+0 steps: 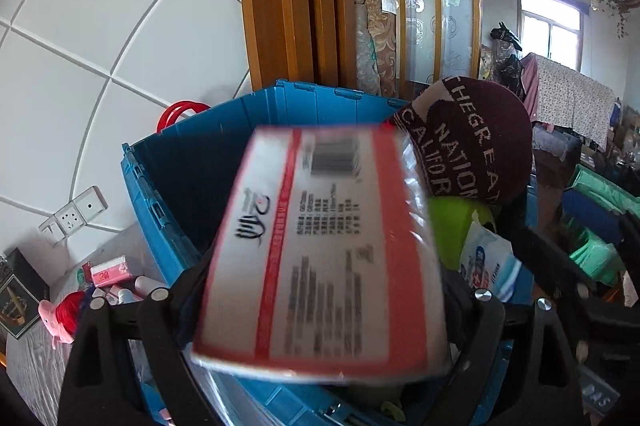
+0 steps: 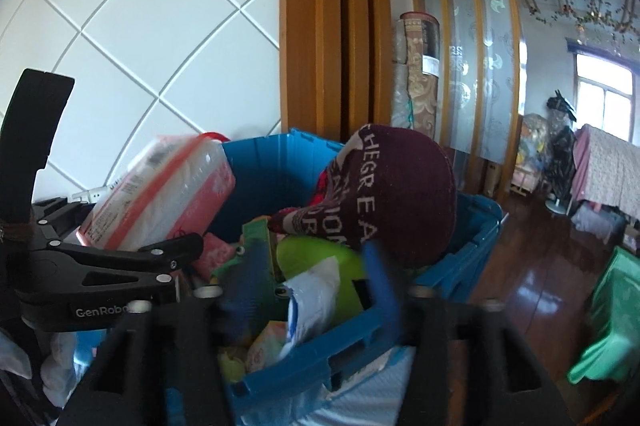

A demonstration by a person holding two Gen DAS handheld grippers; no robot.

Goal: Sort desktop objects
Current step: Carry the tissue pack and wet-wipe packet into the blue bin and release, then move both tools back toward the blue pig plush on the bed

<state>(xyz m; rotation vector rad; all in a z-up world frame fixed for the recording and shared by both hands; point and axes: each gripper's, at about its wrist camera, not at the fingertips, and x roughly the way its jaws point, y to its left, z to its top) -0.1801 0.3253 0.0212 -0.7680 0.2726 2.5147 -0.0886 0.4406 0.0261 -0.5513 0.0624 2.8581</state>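
Left claw (image 1: 320,310) clamped on red-bordered packet (image 1: 324,246) over blue crate (image 1: 168,161); right claw (image 2: 304,306) apart, empty; risk: packet snags maroon hat (image 1: 468,137), lands outside.

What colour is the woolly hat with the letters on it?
Dark maroon with cream letters. The hat shows best in the right wrist view.

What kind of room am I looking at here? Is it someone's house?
Most likely a lived-in home, used partly for storage. A wooden screen with frosted glass panels divides the room, a floral cloth drapes furniture near the window, and a blue crate overflows with household odds and ends.
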